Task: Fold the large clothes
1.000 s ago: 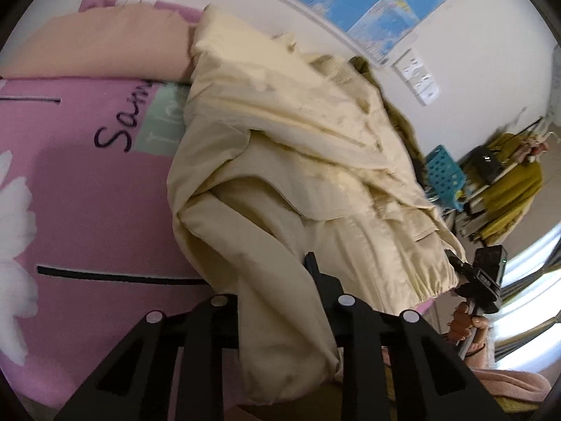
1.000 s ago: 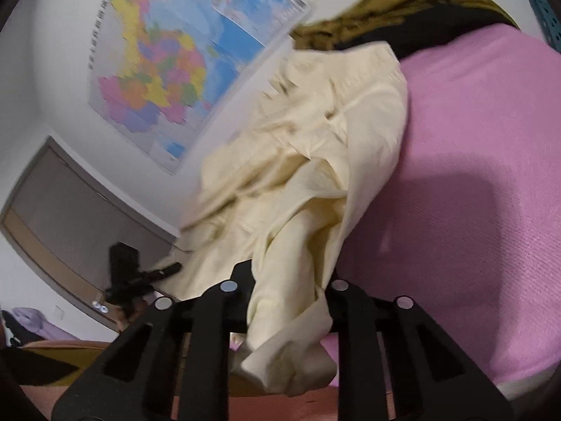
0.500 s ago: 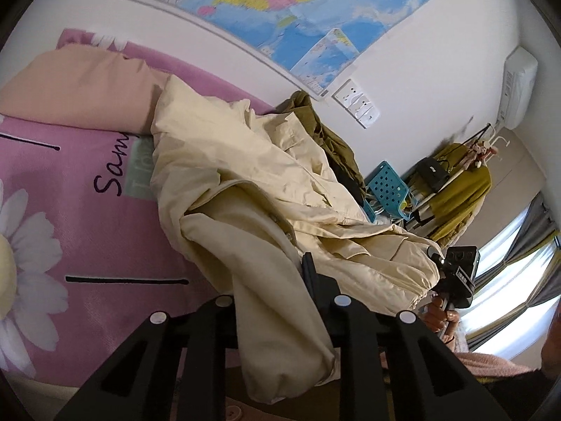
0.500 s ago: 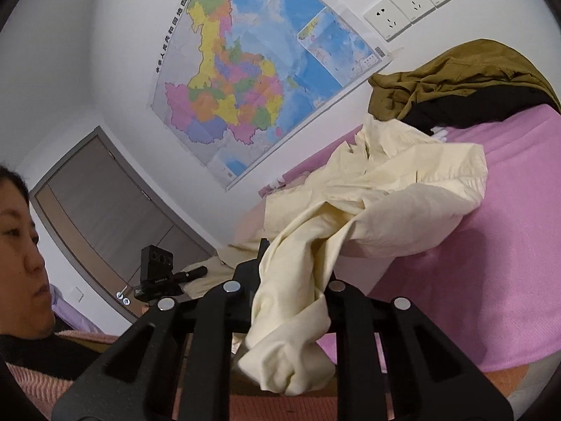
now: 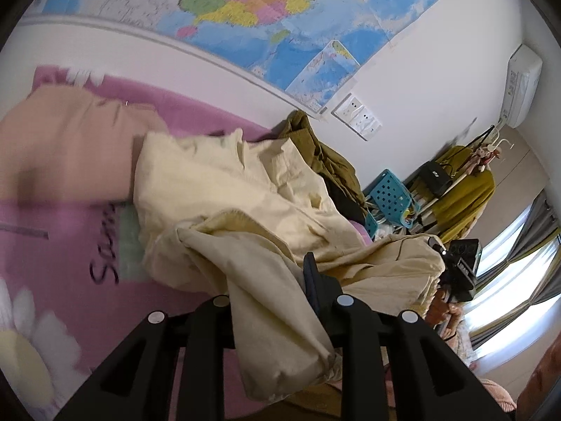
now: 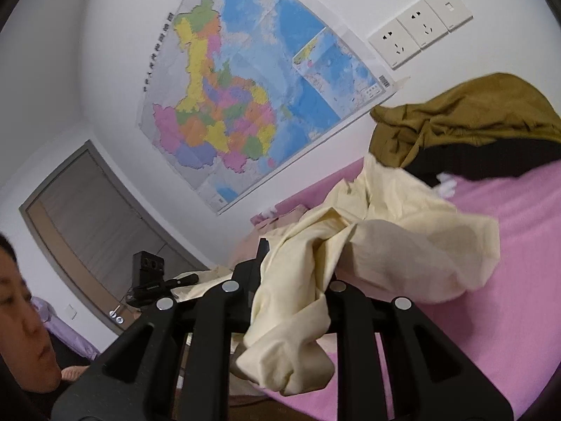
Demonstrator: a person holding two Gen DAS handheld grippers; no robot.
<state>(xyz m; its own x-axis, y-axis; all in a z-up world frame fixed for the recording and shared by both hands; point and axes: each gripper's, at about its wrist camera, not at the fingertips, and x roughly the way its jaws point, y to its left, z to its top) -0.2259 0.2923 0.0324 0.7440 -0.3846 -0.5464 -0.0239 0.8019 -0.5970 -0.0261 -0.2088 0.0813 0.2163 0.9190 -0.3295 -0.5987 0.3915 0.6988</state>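
Observation:
A large cream jacket (image 5: 238, 203) lies bunched on the pink bed sheet (image 5: 52, 245). My left gripper (image 5: 280, 280) is shut on one end of it, and a fold of cloth hangs down between the fingers. My right gripper (image 6: 294, 266) is shut on another end of the cream jacket (image 6: 403, 242), which stretches from the jaws back to the pink bed sheet (image 6: 508, 298). The right gripper also shows at the right of the left wrist view (image 5: 459, 266), and the left gripper at the left of the right wrist view (image 6: 150, 273).
A peach garment (image 5: 66, 147) lies at the bed's far left. An olive and a black garment (image 6: 473, 122) are piled by the wall. A blue basket (image 5: 389, 200) and a clothes rack (image 5: 466, 182) stand beyond the bed. A map (image 6: 245, 105) hangs on the wall.
Both grippers have lifted and tilted upward with the jacket ends still held. The jacket has been drawn up off the bed and bunched closer together.

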